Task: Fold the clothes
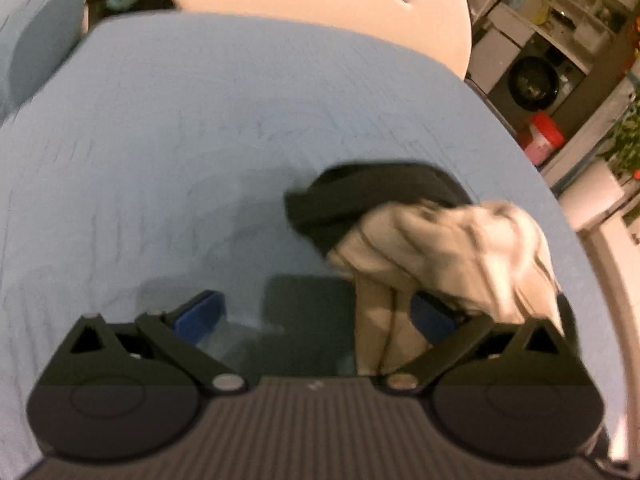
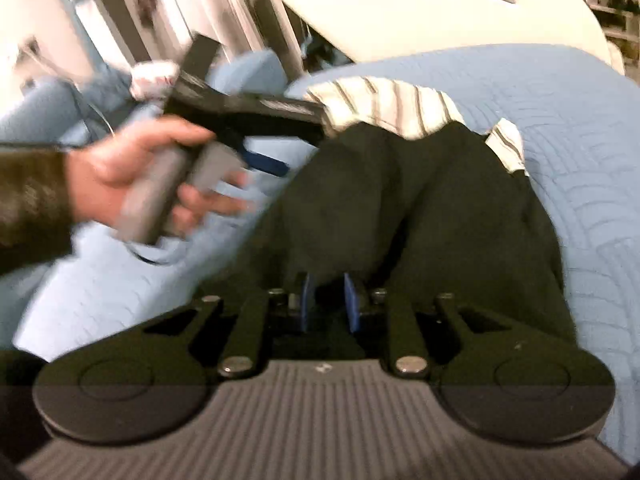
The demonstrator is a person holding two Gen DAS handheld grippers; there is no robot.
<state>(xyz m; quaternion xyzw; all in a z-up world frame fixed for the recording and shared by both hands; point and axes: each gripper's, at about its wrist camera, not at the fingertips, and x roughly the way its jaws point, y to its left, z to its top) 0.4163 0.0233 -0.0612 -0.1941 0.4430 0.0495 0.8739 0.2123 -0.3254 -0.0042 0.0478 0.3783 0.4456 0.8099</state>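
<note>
Two garments bunch on the quilted light-blue bed cover (image 1: 200, 120). Right gripper (image 2: 328, 304) is clenched on the dark cloth garment (image 2: 400, 208); left gripper (image 1: 316, 316), spread wide, meets cream striped fabric (image 1: 440, 240) at three o'clock. Best lift the dark piece clear before spreading.

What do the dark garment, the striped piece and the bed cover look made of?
Dark garment: soft matte fabric, possibly knit or fleece; it drapes in thick folds, no sheen. Striped piece: thin woven cloth, pale with dark stripes; blur hides the weave. Bed cover: light blue quilted textile, with stitched curved lines showing.
</note>
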